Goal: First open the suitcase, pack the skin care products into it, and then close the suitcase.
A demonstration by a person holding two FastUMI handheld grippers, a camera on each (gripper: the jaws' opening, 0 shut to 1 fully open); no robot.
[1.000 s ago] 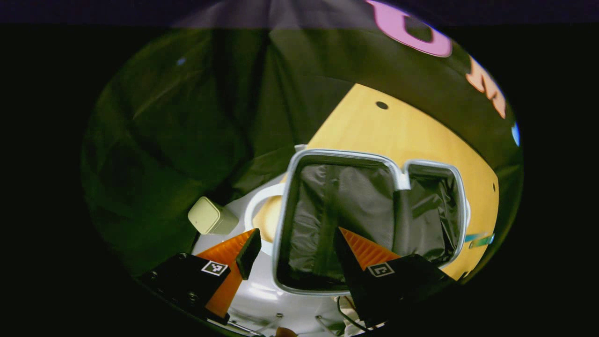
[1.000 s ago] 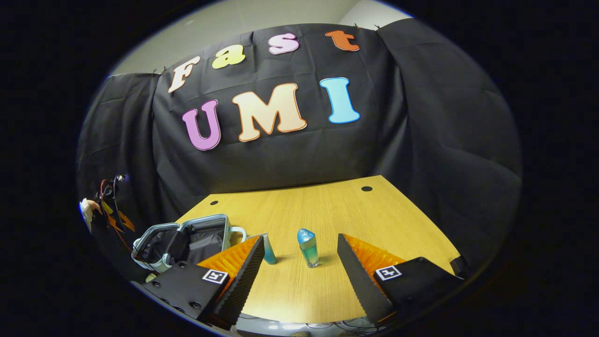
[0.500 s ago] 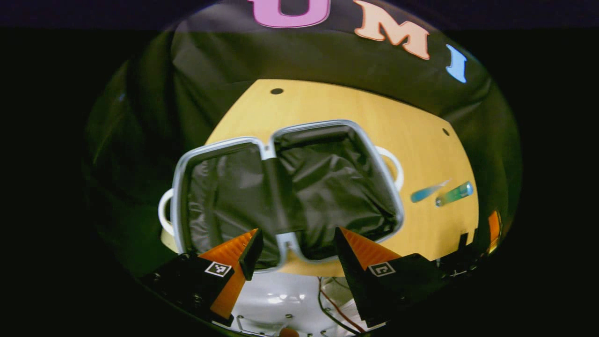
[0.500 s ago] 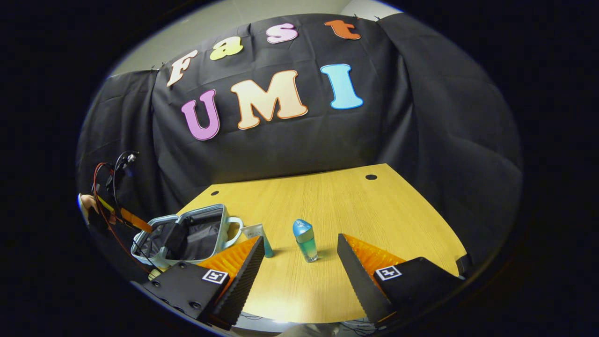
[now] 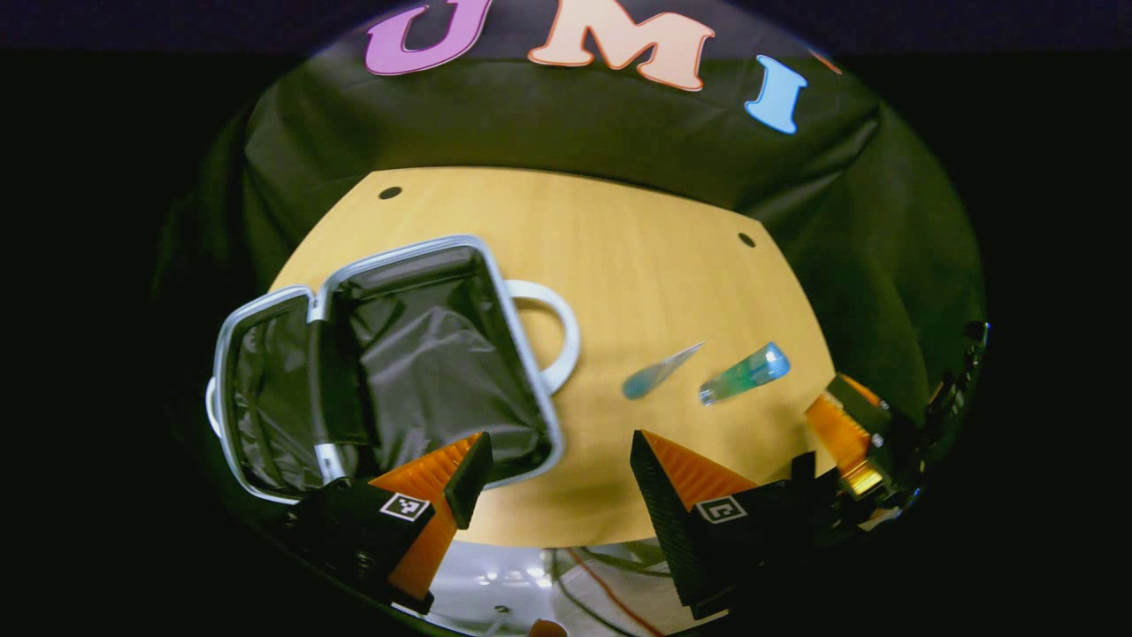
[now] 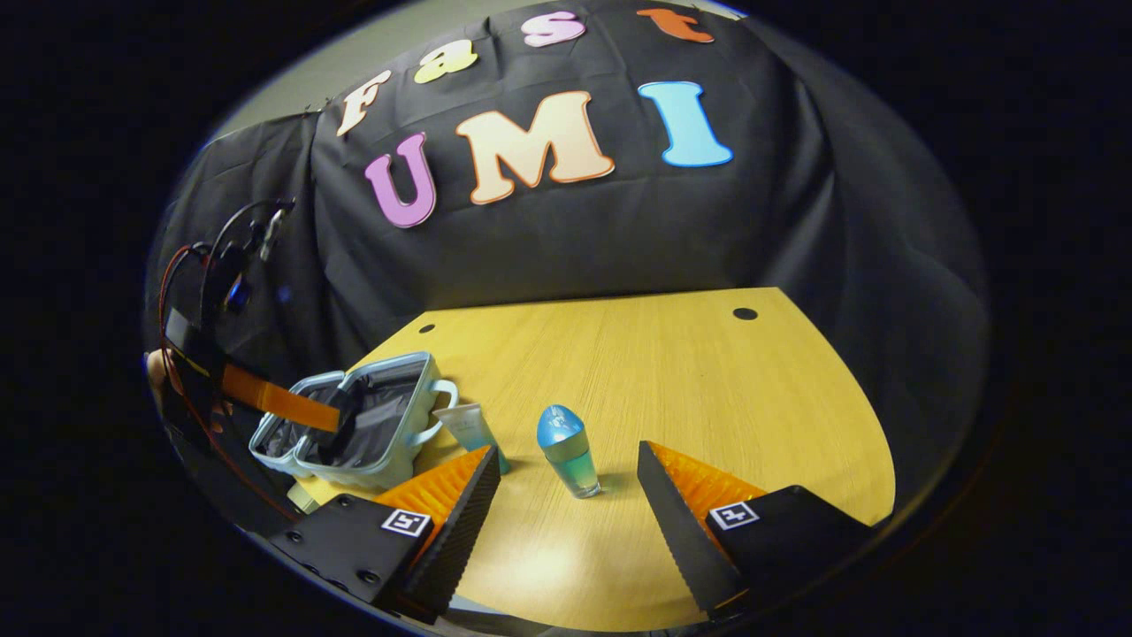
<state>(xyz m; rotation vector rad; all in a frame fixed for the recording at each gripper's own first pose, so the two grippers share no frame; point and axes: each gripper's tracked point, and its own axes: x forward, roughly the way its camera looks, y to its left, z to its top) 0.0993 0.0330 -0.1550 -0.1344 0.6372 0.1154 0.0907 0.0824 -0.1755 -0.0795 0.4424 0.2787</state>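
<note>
Meanwhile both grippers (jaws apart, holding nothing) hover by the open suitcase [image 5: 389,354], bottle [image 6: 566,451] upright.

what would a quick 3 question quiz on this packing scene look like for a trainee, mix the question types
1. True or false: the suitcase lies open on the table.
2. Multiple choice: the bottle with the blue cap is A) inside the suitcase, B) standing upright on the table, C) held in the right gripper.
3. Fill in: the tube stands between the bottle and the ____.

Key
1. True; its dark lining shows in both halves.
2. B; the right gripper's jaws are open with the bottle beyond them. The left gripper is open too.
3. Suitcase.
</note>
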